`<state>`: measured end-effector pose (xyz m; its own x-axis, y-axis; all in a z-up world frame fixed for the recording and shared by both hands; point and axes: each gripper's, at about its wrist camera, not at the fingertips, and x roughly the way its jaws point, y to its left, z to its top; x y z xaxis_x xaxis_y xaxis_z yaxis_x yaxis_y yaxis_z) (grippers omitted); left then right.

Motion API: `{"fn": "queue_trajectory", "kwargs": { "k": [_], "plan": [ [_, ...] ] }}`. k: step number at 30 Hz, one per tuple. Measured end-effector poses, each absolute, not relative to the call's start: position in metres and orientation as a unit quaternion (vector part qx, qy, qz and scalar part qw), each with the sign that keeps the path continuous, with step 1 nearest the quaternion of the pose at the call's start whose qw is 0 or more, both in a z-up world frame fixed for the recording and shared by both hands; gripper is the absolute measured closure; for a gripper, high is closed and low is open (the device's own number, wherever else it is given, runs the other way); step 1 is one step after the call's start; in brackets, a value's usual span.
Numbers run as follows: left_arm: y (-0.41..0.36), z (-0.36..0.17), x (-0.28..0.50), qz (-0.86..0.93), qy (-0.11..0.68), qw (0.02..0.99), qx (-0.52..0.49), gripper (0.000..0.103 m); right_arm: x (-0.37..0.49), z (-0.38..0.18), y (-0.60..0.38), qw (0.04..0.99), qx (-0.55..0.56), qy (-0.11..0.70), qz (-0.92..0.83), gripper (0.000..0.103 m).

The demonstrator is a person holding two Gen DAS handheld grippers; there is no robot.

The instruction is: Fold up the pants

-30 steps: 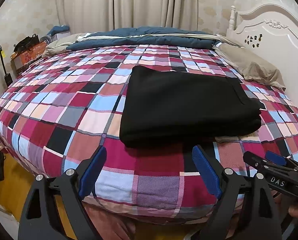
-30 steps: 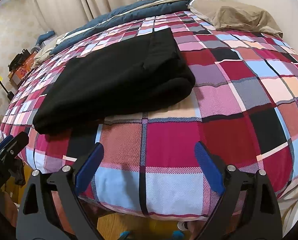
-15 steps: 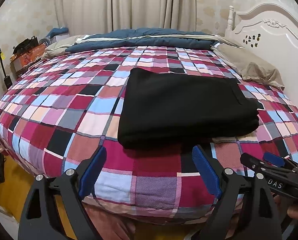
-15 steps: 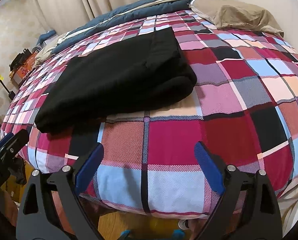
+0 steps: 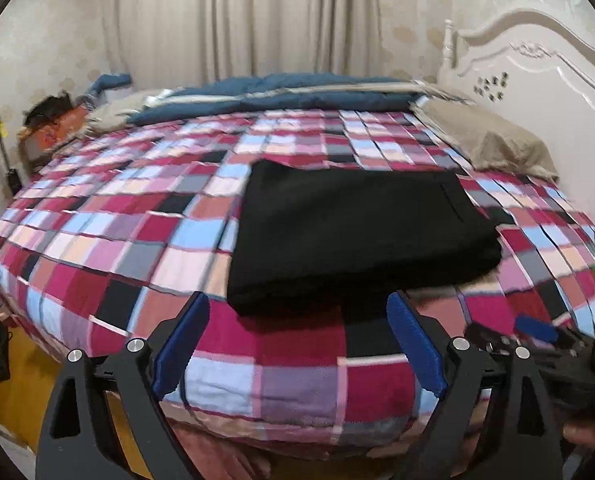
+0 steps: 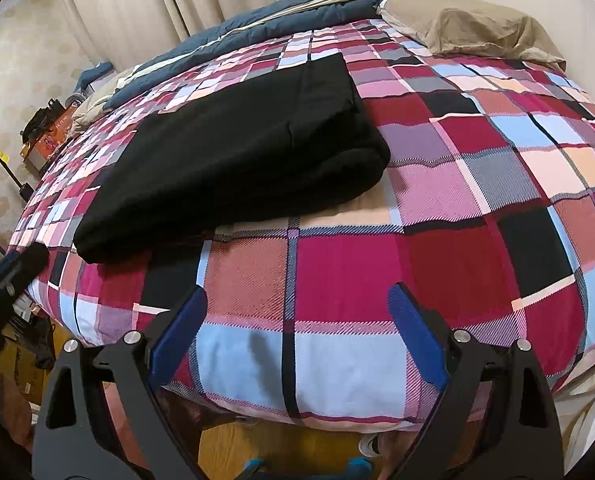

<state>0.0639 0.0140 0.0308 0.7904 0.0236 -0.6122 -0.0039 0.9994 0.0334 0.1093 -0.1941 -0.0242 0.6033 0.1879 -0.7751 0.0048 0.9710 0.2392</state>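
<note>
hovering at the bed's near edge, the left hand-held gripper [image 5: 297, 340] and right hand-held gripper [image 6: 297, 332] both gape wide, holding nothing. just beyond their fingertips the folded black pants [image 5: 357, 232] lie flat on the plaid bed [image 6: 457, 200]; farther off, a tan pillow [image 6: 477, 28] and blue quilt [image 5: 281, 94].

Two wrist cameras looking over the near edge of a bed

The left camera is looking along its spread fingers across the checked bedspread [image 5: 137, 216] toward curtains [image 5: 237, 16], with the folded black pants [image 5: 349, 232] just ahead of its claw, slightly right. The right camera is sitting near the same edge, facing leftward, with the pants [image 6: 237, 152] ahead and left of its claw. Both are sharing pants, bedspread, pillow [image 6: 469, 24].
</note>
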Motion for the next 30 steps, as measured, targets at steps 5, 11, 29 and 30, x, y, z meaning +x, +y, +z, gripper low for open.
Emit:
{"fn": "queue_trajectory", "kwargs": {
  "k": [5,11,29,30],
  "plan": [
    [0.013,0.042,0.077,-0.028,0.320,0.947,0.008,0.014,0.110,-0.029,-0.195,0.885,0.111,0.449,0.053,0.011],
    [0.041,0.040,0.116,-0.015,0.320,0.947,0.008,0.014,0.126,-0.018,-0.203,0.883,0.108,0.452,0.065,0.011],
    [0.235,-0.052,0.331,0.086,0.425,0.899,-0.069,0.007,0.481,-0.017,-0.326,0.907,0.100,0.403,-0.064,0.005],
    [0.236,-0.053,0.333,0.085,0.429,0.897,-0.066,0.006,0.495,-0.031,-0.331,0.901,0.109,0.414,-0.073,0.005]
  ]
}}
